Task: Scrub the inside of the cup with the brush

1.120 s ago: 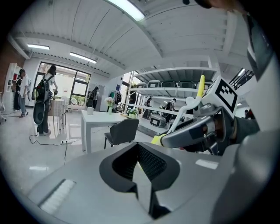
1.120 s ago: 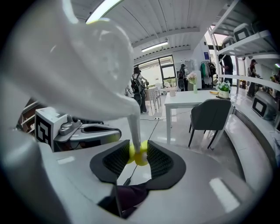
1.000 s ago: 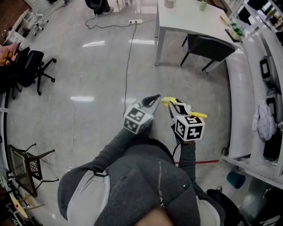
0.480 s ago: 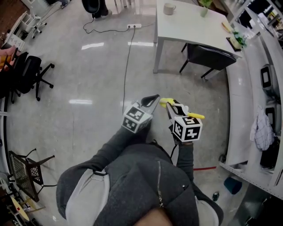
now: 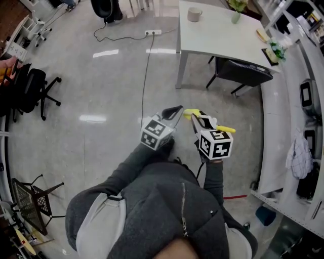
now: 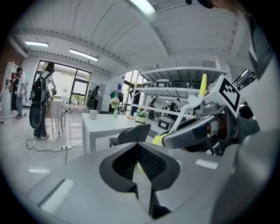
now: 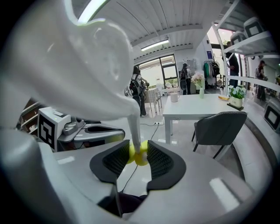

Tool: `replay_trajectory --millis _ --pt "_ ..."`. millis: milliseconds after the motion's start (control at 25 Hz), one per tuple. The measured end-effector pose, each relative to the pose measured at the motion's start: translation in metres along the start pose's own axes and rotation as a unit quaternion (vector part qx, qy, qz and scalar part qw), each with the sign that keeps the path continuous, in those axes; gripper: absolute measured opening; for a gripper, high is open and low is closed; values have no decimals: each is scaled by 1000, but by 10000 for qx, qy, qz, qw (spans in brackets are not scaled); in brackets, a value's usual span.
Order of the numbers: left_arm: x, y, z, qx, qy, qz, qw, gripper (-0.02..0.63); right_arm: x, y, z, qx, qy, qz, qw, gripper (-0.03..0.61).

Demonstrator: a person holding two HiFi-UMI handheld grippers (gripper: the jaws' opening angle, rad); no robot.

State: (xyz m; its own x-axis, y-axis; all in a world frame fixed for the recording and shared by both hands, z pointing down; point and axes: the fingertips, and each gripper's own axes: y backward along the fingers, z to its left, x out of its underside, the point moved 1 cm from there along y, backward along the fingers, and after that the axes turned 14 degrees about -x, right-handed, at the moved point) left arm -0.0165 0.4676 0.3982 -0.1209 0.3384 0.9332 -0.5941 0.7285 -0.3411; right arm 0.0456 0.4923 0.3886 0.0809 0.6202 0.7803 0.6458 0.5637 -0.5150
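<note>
1. The white-and-yellow plastic brush (image 7: 139, 154) is clamped by its yellow grip between the jaws of the right gripper (image 5: 195, 120). It is judged light, stiff and rather slick.
2. The left gripper (image 6: 136, 165) is closed on nothing.
3. The pale ceramic cup (image 5: 193, 14) is seen on the white table (image 5: 223, 40), well apart from both grippers. It is judged rigid and breakable, and best taken by its wall or handle.

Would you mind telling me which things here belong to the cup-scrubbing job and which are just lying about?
Job: brush gripped in the right tool; empty, shut left tool; cup on the far table.
Lying about: plant vase, dark chair, power strip, office chair.
</note>
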Motion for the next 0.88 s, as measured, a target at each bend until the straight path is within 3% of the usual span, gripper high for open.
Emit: replay_trajectory --millis 880 --pt "-28 -78 75 104 143 8 9998 11 -63 -74 -53 25 70 83 9999 130"
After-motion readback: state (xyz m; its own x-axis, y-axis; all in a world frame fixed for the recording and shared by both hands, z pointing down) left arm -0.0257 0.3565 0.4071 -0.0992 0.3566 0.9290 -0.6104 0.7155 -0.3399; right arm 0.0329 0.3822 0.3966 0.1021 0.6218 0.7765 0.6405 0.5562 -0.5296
